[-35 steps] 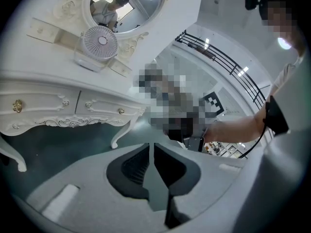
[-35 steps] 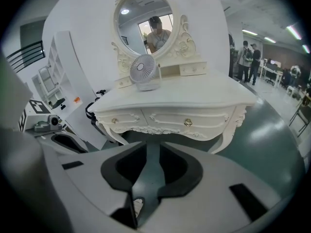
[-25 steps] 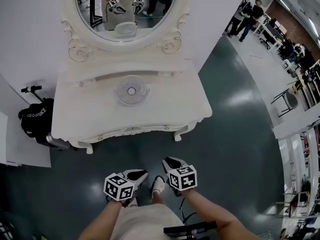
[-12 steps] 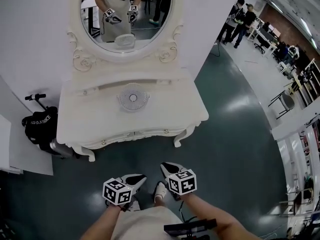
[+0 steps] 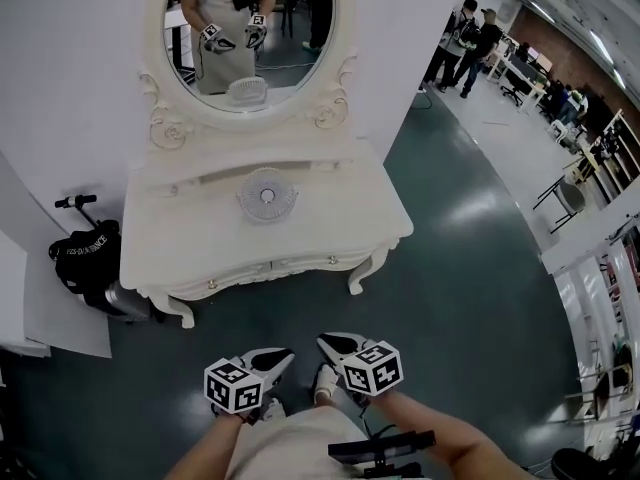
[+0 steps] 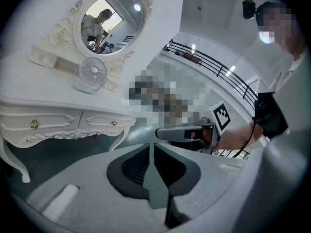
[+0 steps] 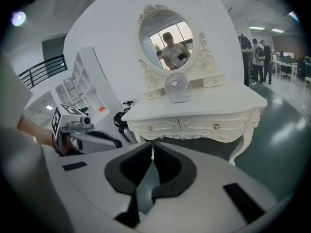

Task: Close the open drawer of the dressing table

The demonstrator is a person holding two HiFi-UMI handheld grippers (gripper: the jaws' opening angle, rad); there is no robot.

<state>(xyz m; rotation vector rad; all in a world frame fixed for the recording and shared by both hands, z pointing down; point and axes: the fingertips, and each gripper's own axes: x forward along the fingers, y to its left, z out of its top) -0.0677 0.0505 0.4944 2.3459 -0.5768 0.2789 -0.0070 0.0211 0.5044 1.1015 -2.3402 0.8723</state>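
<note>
The white dressing table (image 5: 180, 238) stands against the wall, and both front drawers (image 5: 270, 266) sit flush with its face. In the right gripper view the drawers (image 7: 184, 126) show shut, with small gold knobs. My left gripper (image 5: 285, 354) and right gripper (image 5: 324, 341) hang low over the floor, close to my body and well short of the table. The left gripper (image 6: 151, 144) is shut on nothing. The jaws of the right gripper (image 7: 152, 143) are closing, their tips all but meeting, with nothing between them.
A small white fan (image 5: 266, 195) stands on the tabletop under the oval mirror (image 5: 245, 28). A black bag (image 5: 88, 258) lies on the floor left of the table. Several people (image 5: 465, 36) stand far off at the upper right. Dark green floor separates me from the table.
The table sits a little farther from the grippers than before, and the mirror shows more of the person. Both grippers have kept together low in the head view.
</note>
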